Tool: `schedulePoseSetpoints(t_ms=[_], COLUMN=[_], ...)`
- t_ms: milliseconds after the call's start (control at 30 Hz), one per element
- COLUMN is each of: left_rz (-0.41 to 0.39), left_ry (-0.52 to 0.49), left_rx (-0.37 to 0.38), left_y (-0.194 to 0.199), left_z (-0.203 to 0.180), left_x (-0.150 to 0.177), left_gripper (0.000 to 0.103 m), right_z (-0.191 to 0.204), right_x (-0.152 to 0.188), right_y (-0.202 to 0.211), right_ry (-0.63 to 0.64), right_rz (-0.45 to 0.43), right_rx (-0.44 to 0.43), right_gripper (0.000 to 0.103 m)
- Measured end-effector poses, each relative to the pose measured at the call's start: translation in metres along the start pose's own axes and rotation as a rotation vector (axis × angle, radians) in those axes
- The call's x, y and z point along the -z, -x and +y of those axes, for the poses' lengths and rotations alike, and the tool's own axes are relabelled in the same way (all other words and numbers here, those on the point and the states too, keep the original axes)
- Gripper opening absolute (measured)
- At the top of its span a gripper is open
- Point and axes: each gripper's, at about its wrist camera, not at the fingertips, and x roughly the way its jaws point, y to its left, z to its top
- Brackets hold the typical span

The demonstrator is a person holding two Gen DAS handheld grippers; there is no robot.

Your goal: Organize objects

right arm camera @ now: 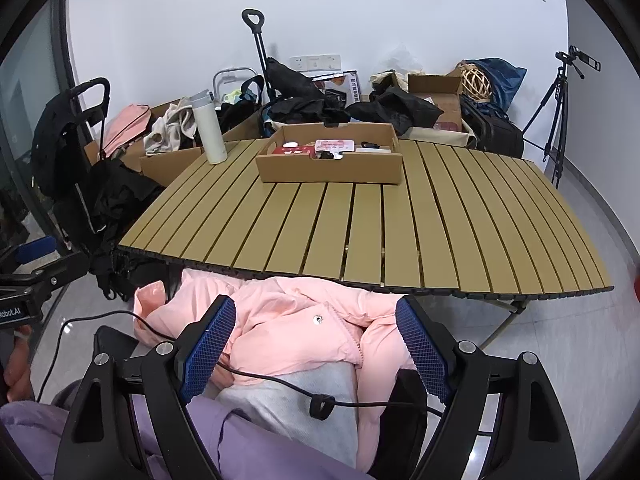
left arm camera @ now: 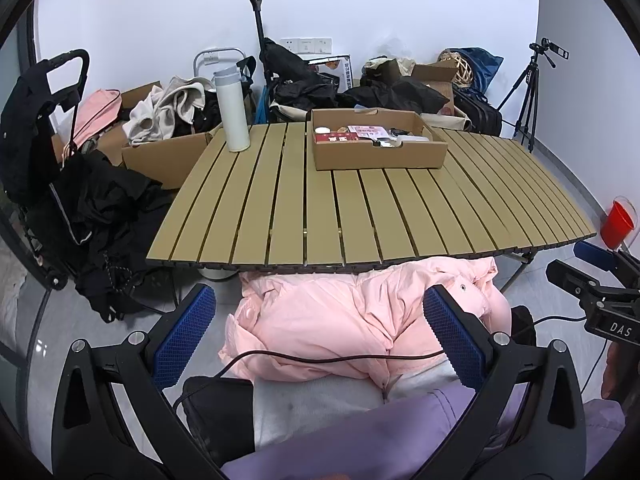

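Observation:
A shallow cardboard box [left arm camera: 378, 160] holding several small items stands at the far middle of the slatted table [left arm camera: 360, 216]; it also shows in the right wrist view [right arm camera: 328, 170]. A white bottle [left arm camera: 232, 110] stands upright at the far left of the table, also in the right wrist view [right arm camera: 209, 130]. My left gripper [left arm camera: 318, 336] is open and empty, held low in front of the table's near edge over a pink jacket [left arm camera: 340, 328]. My right gripper [right arm camera: 316, 344] is open and empty, also over the jacket [right arm camera: 288, 320].
Behind the table lie cardboard boxes [left arm camera: 160, 156], clothes, black bags [left arm camera: 304, 88] and a trolley handle [left arm camera: 256, 12]. A black stroller [left arm camera: 52, 152] stands at the left. A tripod [left arm camera: 528, 92] stands at the back right. A red cup [left arm camera: 618, 220] is at the right. Cables cross my lap.

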Motion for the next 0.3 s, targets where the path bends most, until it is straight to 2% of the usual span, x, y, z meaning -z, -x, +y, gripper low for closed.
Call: schedulePoseSetpoints(t_ms=[200,300], left_rz=[0.023,0.008], left_ry=[0.003,-0.007], left_rx=[0.005,0.025], left_y=[-0.0035,-0.0026], left_z=[-0.0014,-0.0028], left_x=[0.0001,0.0020], left_gripper=[0.103,0.103], right_z=[0.0002,-0.0006], right_x=[0.0008,0.0009], right_y=[-0.0031,-0.0041], right_ry=[0.000,0.001], right_rz=[0.012,0.015], right_rx=[0.012,0.016], right_gripper=[0.086,0.086])
